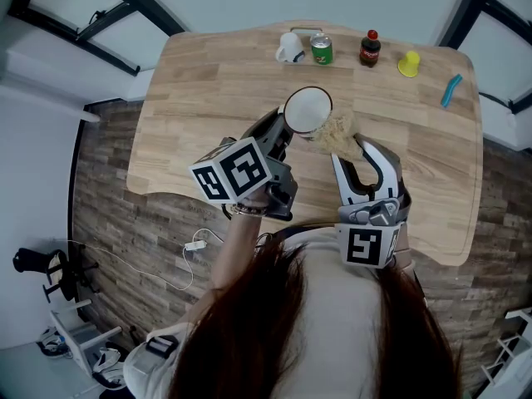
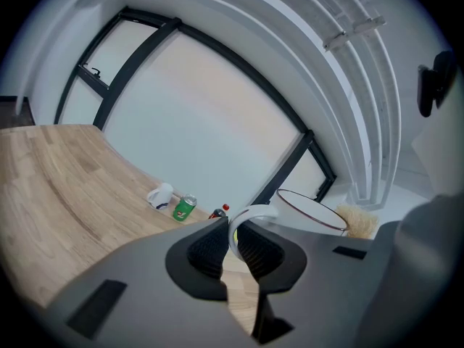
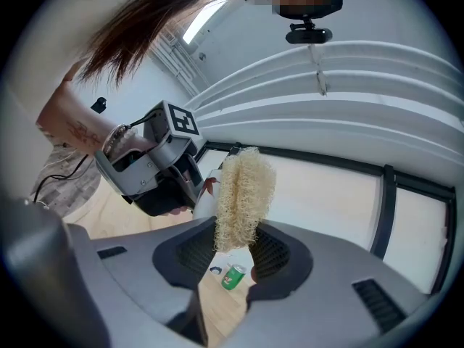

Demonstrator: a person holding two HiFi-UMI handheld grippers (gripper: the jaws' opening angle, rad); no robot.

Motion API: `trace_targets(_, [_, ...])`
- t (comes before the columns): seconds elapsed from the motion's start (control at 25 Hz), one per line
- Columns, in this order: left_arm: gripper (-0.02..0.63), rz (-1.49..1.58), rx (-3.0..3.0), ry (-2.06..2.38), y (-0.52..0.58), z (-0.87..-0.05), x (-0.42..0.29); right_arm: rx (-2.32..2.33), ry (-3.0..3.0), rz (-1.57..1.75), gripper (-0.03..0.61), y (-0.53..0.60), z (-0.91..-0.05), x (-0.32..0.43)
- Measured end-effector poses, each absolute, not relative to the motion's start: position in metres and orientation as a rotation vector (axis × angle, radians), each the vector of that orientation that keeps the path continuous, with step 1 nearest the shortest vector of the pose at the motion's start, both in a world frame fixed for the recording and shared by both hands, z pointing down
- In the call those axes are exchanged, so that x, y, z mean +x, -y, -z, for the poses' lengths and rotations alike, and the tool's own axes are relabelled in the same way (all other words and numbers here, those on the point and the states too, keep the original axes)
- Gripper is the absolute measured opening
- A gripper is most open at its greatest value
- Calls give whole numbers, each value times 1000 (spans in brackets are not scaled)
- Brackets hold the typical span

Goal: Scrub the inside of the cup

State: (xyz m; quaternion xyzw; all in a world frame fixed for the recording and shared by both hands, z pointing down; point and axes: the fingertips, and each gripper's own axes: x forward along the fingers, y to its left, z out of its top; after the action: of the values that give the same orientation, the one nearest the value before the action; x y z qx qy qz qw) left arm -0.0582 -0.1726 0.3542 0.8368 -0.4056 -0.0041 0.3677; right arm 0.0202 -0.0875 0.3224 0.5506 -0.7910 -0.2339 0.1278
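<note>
A white cup (image 1: 307,110) with a dark red rim is held in the air above the wooden table (image 1: 208,90), its mouth facing up toward the head camera. My left gripper (image 1: 281,142) is shut on the cup's handle (image 2: 250,214); the cup's rim (image 2: 312,212) shows to the right in the left gripper view. A tan loofah scrubber (image 1: 335,134) sits just right of the cup, outside it. My right gripper (image 1: 355,160) is shut on the loofah scrubber (image 3: 243,194), which sticks up between the pads. The left gripper (image 3: 163,167) appears behind it.
Along the table's far edge stand a second white mug (image 1: 290,48), a green can (image 1: 322,50), a dark bottle with a red cap (image 1: 370,48) and a yellow cup (image 1: 408,63). A blue tool (image 1: 450,91) lies near the right edge.
</note>
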Motion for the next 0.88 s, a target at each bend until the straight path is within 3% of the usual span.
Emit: trace_targets(0.88, [43, 129, 2137, 1079, 171, -339, -59, 1646, 2203, 841, 140, 84, -319, 12])
